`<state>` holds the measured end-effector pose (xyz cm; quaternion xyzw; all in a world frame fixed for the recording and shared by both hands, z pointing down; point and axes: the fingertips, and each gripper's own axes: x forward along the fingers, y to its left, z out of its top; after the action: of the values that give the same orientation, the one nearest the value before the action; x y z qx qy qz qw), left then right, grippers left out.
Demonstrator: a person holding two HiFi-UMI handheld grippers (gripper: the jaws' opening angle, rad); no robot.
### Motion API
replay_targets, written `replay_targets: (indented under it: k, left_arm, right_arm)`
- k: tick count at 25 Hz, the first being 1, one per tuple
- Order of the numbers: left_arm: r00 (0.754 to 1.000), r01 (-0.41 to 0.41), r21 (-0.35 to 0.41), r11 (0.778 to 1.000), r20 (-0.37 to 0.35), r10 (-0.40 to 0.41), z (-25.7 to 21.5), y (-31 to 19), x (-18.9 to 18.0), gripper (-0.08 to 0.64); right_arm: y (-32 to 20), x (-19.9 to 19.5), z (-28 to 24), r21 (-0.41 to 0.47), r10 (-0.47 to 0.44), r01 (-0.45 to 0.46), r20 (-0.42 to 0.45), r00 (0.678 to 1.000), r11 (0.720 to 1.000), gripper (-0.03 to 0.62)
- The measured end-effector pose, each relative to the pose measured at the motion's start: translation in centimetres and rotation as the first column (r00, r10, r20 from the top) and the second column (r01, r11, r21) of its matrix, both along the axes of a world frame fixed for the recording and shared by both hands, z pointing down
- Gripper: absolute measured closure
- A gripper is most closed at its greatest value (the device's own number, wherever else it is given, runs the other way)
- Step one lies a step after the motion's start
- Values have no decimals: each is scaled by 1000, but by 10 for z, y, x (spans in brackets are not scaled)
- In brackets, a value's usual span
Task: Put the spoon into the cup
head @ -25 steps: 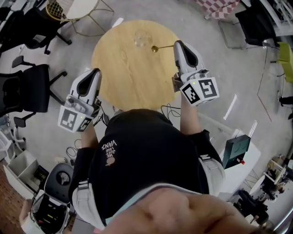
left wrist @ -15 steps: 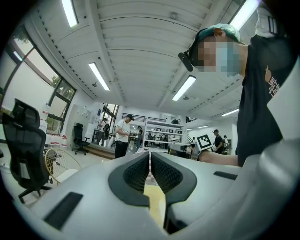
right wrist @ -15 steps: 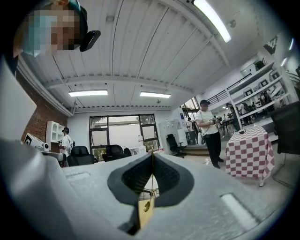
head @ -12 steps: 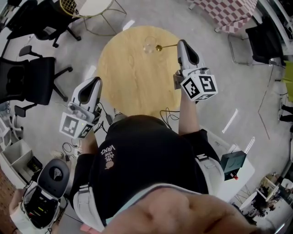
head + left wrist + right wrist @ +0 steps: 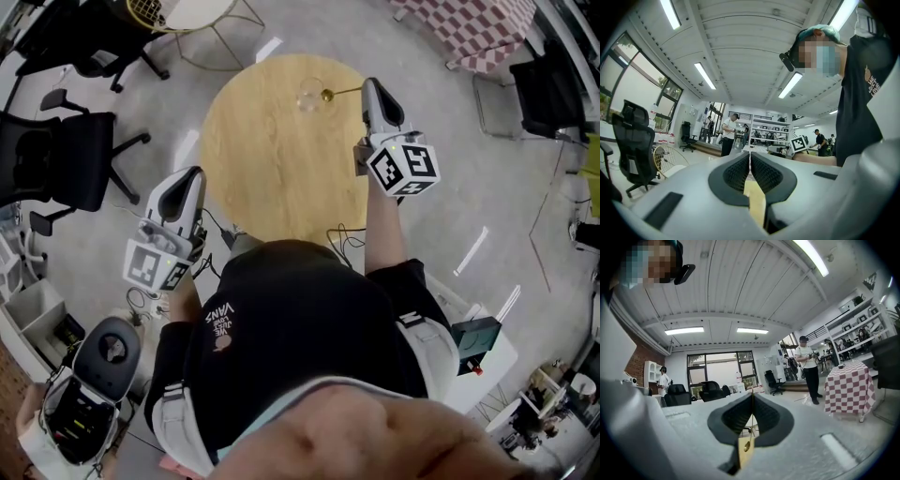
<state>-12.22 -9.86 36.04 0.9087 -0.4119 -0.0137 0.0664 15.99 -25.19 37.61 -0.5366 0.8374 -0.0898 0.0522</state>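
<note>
From the head view, a round pale wooden tabletop (image 5: 272, 159) carries a clear glass cup (image 5: 307, 94) near its far edge. Nothing can be made out inside the cup. The right gripper (image 5: 367, 91) reaches over the far right of the tabletop and holds a slim gold metal spoon (image 5: 339, 93) by the end of its handle. The spoon lies roughly level, and its bowl is just beside the cup's right rim, at or barely over the edge. It does not look to be down inside the glass. The left gripper (image 5: 192, 174) hangs off the near left edge of the tabletop, well apart from the cup.

In the left gripper view, the left gripper (image 5: 750, 157) has its dark ribbed jaws pressed together with nothing between them. Only a strip of the wooden tabletop (image 5: 755, 202) shows below.

In the right gripper view, the right gripper (image 5: 752, 397) has its jaws clenched on the spoon's thin handle. The handle runs as a fine line through the seam to the small gold bowl (image 5: 747, 446), seen against the tabletop (image 5: 742, 456).

By my reading the pick-up is done and the carry is nearly complete. What is left is to tip the bowl over the rim, lower the spoon into the cup and let go.
</note>
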Motion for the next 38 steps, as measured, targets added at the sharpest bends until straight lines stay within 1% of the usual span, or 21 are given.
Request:
replay_targets:
  k: [9,14,19,24,38]
  left_arm:
    - [1000,-10,-5,1000,7,10,7,-1,9,555]
    - [1000,3,-14,1000,9,-3,9,-4,7,555]
    - [1000,21,-24,1000,15,-20,15,-4,8,554]
    - [1000,27,-34,999,15,-26,14,-8,-2,555]
    - [999,39,-44,998,15,-38,16,-13,-8,555]
  right_arm:
    - [-19,-4,29,-35,-2,2,-11,1000,999,594]
    - [-33,-6,44,-57,-1,0,-20,1000,998,594]
    - [-39,-8,57,-72,-13,13,-6,1000,997,594]
    - [-47,-22,62,-86,-15,14,-19,1000,996,594]
    - [-60,-40,88,-135,-43,36,-54,998,990,594]
